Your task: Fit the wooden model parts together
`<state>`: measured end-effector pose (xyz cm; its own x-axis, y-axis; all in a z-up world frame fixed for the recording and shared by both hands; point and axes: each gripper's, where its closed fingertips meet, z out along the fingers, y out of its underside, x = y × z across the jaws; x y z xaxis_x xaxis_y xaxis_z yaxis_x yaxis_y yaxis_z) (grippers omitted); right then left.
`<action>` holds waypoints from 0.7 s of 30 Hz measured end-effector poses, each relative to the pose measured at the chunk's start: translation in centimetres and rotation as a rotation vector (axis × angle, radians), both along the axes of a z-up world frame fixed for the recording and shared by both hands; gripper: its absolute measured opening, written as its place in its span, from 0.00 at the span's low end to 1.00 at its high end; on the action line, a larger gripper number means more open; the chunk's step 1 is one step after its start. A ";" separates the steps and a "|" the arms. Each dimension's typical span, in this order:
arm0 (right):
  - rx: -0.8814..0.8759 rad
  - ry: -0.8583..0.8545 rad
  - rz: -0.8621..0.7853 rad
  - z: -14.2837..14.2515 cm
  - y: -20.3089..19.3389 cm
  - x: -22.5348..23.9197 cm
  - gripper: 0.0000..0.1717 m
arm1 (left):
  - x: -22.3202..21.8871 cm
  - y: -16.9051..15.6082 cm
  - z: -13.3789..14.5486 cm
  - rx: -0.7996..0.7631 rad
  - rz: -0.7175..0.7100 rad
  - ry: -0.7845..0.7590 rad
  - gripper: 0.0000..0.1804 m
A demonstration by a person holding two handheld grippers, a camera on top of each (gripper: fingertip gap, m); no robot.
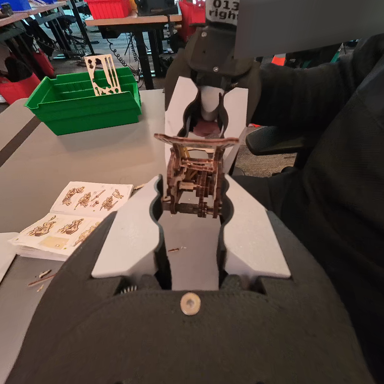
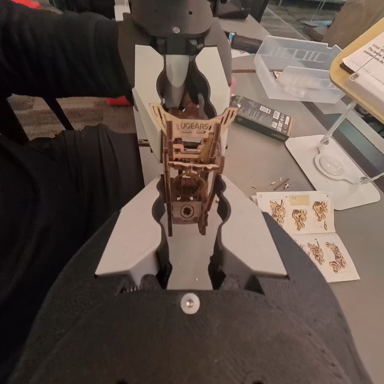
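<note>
Held in mid-air above the grey worktop (image 1: 62, 158): wooden model (image 1: 195, 180), caught between two facing tools. Near end clamped between the pads of the left tool (image 1: 192, 199); opposite end gripped by the right tool (image 2: 190, 199), pads pressing both flanks.

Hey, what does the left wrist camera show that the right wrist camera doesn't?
Only the left wrist view shows the green bin with a punched-out wooden sheet standing in it, and the red bin behind. Only the right wrist view shows the clear plastic box, the dark carton and the white stand. Both show the wooden model between the two facing grippers, and the open instruction booklet.
</note>
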<state>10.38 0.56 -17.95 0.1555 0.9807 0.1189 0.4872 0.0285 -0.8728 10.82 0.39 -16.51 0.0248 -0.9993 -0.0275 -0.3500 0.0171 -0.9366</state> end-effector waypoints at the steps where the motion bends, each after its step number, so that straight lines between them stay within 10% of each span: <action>1: 0.007 -0.014 0.003 0.0 -0.1 0.0 0.27 | 0.1 0.0 0.0 0.003 -0.002 -0.006 0.31; 21: 0.011 -0.100 0.034 -0.7 -1.0 0.0 0.26 | 0.6 -1.1 -0.8 0.043 -0.033 0.025 0.26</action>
<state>10.41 -0.45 -18.64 0.1091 0.9838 0.1425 0.5701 0.0555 -0.8197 11.38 -0.68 -17.26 -0.0097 -0.9974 -0.0708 -0.3716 0.0693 -0.9258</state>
